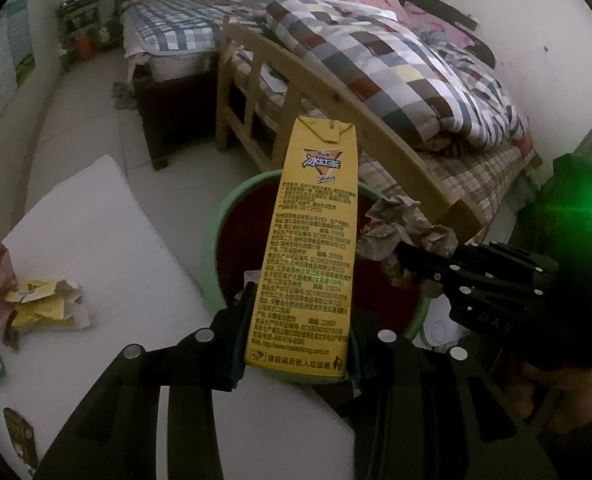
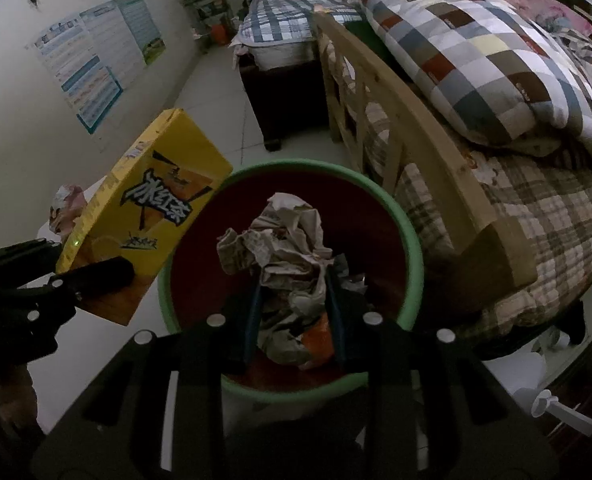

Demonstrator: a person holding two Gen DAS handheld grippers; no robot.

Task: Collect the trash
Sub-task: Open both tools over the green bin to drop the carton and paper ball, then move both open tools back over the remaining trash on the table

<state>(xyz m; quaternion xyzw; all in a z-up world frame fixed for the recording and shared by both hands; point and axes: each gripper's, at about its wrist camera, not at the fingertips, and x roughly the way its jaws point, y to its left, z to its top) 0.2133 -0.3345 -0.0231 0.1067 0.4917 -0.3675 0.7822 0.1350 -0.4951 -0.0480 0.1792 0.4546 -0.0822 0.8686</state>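
Observation:
My left gripper [image 1: 300, 320] is shut on a tall yellow iced-tea carton [image 1: 312, 240], gripped by its lower end. The carton stands upright over the near rim of a green bin [image 1: 224, 216] with a dark red inside. To the right, my right gripper [image 1: 404, 268] holds a wad of crumpled paper [image 1: 400, 228]. In the right wrist view, the right gripper [image 2: 292, 280] is shut on that crumpled paper [image 2: 288, 232], right above the bin [image 2: 408, 232]. The carton [image 2: 156, 200] hangs at the bin's left edge, with one left finger [image 2: 104, 274] across it.
A white sheet [image 1: 96, 240] left of the bin carries more torn wrappers and paper scraps [image 1: 44, 304]. A wooden bed frame [image 1: 336, 96] with a checkered quilt [image 1: 396, 60] stands close behind and right of the bin. A dark cabinet [image 1: 168, 104] sits further back.

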